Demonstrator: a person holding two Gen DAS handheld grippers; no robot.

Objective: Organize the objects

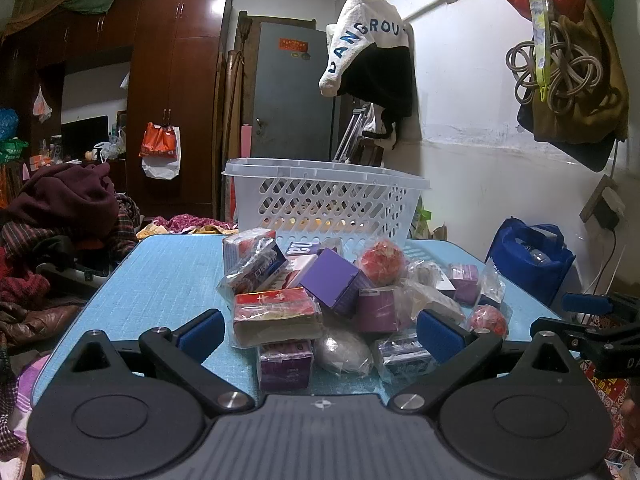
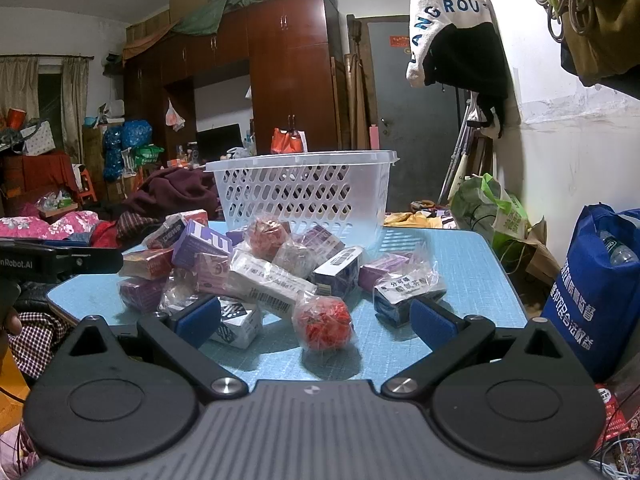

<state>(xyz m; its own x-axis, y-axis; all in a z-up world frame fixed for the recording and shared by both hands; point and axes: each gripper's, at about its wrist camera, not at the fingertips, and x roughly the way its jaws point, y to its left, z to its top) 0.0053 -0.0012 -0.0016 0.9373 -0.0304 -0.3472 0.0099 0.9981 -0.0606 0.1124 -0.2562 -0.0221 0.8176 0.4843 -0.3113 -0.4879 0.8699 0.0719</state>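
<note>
A pile of small bagged boxes and red balls lies on a blue table (image 1: 160, 276), in front of a white perforated plastic basket (image 1: 324, 204) at the far edge. My left gripper (image 1: 320, 334) is open and empty, its blue pads either side of a red and tan box (image 1: 276, 316) at the near end of the pile. My right gripper (image 2: 316, 322) is open and empty around a bagged red ball (image 2: 324, 322), which lies near the table's front. The basket (image 2: 304, 192) and the pile's purple boxes (image 2: 202, 244) show beyond it.
A blue tote bag (image 2: 592, 292) stands on the floor right of the table. Clothes are heaped on the left (image 1: 68, 200). A white wall with hanging clothes and bags (image 1: 572, 92) runs along the right. The right gripper's tip (image 1: 592, 320) shows at the left view's right edge.
</note>
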